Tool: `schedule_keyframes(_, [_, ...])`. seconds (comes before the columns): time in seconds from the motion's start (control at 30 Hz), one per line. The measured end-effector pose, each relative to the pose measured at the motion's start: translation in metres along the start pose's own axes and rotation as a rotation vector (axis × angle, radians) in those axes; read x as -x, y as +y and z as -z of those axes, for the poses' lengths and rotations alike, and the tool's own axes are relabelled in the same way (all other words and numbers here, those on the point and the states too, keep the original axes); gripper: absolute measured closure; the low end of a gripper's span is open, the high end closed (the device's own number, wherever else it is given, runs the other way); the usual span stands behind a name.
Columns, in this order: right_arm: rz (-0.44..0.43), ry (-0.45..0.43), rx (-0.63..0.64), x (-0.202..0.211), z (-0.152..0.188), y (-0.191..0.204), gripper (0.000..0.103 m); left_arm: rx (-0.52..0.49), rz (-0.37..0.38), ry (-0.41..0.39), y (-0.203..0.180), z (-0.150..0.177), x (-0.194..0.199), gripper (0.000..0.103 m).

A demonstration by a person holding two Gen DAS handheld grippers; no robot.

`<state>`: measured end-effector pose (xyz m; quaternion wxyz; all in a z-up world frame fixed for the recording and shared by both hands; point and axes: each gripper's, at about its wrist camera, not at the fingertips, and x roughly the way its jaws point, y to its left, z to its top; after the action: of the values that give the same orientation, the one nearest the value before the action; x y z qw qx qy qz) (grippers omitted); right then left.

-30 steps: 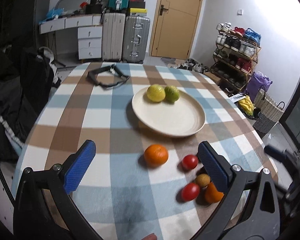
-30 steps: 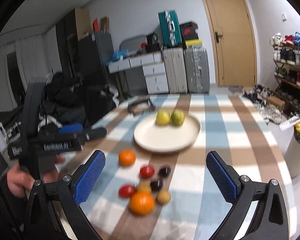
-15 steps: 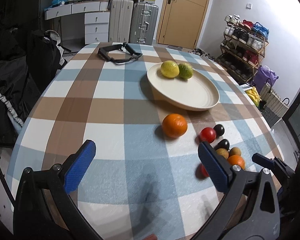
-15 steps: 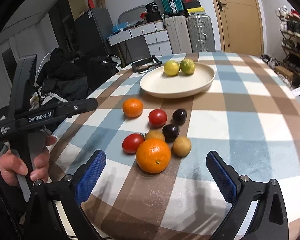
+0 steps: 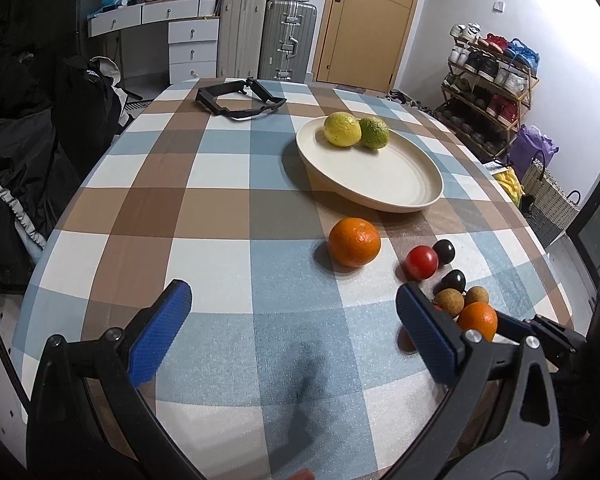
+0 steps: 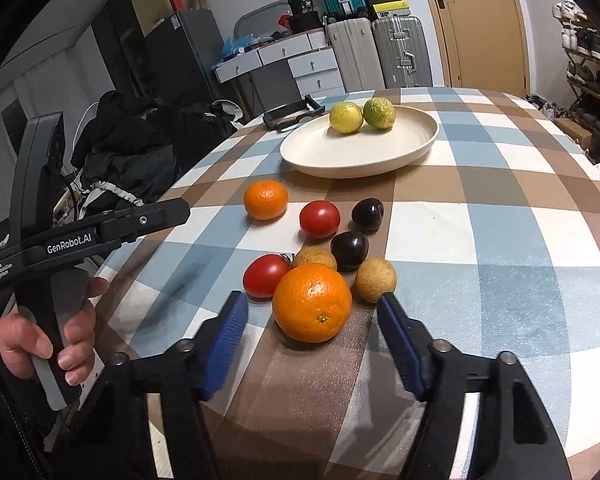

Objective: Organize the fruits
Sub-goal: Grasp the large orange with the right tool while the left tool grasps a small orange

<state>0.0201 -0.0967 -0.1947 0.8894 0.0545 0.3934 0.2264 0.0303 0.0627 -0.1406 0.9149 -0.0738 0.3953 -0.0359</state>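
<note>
- Right gripper (image 6: 312, 316): jaws held wide apart, nothing clamped; blue pads seen low over the checked tablecloth (image 6: 500, 240), one to each side of the large orange (image 6: 312, 302) and just short of it — no contact is seen.
- Left gripper (image 5: 294, 308): jaws also spread apart and empty, hovering above a blue square of the cloth; from the right wrist view its black body is seen gripped in the left hand (image 6: 46, 340) at the table's left edge.
- Loose fruit cluster noted just behind the large orange: a red tomato (image 6: 265, 276) touching it on the left, a tan round fruit (image 6: 314, 258) directly behind, a second tan fruit (image 6: 375, 279) just beside the right pad.
- A dark plum (image 6: 349, 250) is seen between the two tan fruits; a second plum (image 6: 367, 215) and a second tomato (image 6: 319, 218) lie a little farther back, near each other.
- A smaller orange (image 6: 265, 199) sits apart at the cluster's left, near the plate.
- Cream plate (image 6: 320, 156) lies beyond the loose fruit — a yellow lemon (image 6: 345, 117) and a green lime (image 6: 378, 113) rest on its far side, touching.
- A black strap (image 5: 240, 98) is seen at the table's far end.
- Suitcases (image 5: 288, 40) and a wooden door (image 5: 372, 20) are noted against the back wall.
</note>
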Motion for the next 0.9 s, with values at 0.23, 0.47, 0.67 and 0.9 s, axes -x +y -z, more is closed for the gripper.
schedule_keyframes(0.23, [-0.001, 0.020, 0.007, -0.006, 0.002, 0.000, 0.061, 0.001, -0.006, 0.008, 0.002, -0.002, -0.004, 0.001])
schedule_keyframes(0.47, [-0.016, -0.009, -0.007, 0.000, 0.004, -0.003, 0.062, -0.008, -0.004, 0.011, 0.000, -0.003, -0.005, 0.001])
schedule_keyframes(0.67, [-0.005, -0.045, -0.030, 0.007, 0.004, -0.009, 0.062, -0.033, 0.017, 0.016, -0.008, -0.017, -0.011, 0.001])
schedule_keyframes(0.9, [0.023, -0.099, -0.048, 0.021, 0.002, -0.018, 0.062, -0.063, 0.077, 0.049, -0.019, -0.043, -0.033, 0.001])
